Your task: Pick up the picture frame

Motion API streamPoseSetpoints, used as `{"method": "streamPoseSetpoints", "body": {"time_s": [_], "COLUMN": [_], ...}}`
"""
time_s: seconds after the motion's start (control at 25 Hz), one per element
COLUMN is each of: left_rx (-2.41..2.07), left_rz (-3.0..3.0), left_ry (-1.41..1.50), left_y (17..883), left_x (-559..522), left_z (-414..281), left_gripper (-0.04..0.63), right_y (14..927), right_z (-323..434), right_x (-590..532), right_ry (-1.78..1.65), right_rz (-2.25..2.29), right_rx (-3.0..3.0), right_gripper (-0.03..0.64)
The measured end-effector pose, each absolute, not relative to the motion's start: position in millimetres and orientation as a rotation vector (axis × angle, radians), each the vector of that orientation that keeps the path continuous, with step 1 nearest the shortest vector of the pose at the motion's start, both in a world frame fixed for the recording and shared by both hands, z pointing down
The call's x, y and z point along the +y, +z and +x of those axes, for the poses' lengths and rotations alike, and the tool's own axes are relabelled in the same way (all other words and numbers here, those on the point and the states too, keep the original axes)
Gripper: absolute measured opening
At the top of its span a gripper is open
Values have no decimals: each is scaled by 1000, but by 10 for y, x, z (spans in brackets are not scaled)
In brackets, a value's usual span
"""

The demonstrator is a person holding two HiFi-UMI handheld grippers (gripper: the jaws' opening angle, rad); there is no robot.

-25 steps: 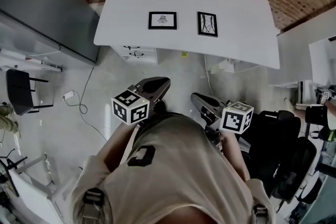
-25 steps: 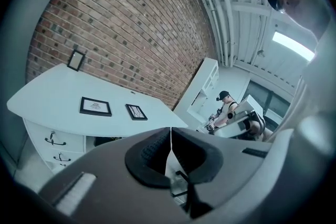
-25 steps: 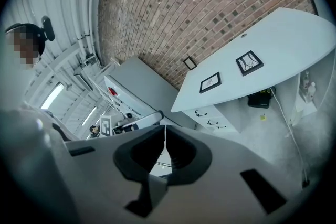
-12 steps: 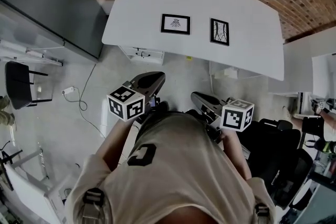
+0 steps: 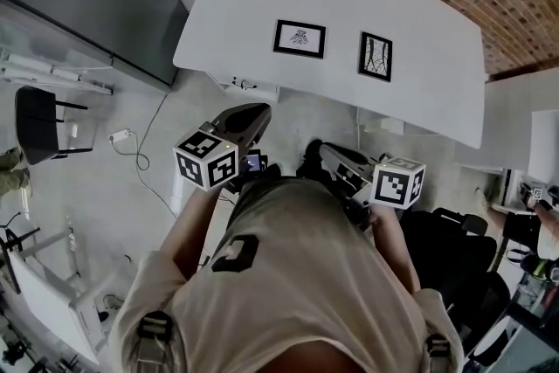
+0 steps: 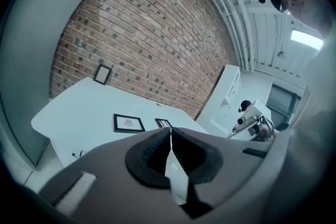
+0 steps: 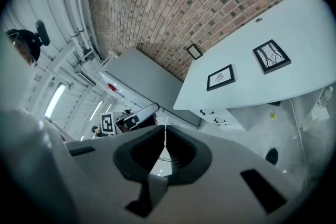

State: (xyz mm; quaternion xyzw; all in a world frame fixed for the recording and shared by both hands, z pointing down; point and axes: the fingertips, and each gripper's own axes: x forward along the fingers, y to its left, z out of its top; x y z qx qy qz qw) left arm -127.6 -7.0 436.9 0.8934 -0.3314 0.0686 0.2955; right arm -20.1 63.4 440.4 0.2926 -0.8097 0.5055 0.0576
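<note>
The left gripper (image 5: 251, 113) and right gripper (image 5: 318, 153) were shut tight, holding nothing. A wide black picture frame (image 5: 299, 38) and a tall black frame (image 5: 376, 56) lay on the white table (image 5: 437, 92), far from both.

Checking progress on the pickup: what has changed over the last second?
The person seems to have edged nearer the table, bringing the left gripper and right gripper along. Nothing was grasped: both stay shut and empty, and the two flat frames lie untouched.
</note>
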Motion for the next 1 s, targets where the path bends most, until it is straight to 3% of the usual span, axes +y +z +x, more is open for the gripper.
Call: {"method": "streamPoseSetpoints", "body": {"time_s": [1.0], "left_rx": [-1114], "left_rz": [2362], "left_ry": [520], "left_y": [4600], "left_x": [-888], "left_z": [-424], "left_gripper": [9], "right_y": [4422], "right_z": [888], "right_x": [-245], "right_ry": [1633], "right_rz": [769], "right_rx": [-2504], "right_gripper": [7]}}
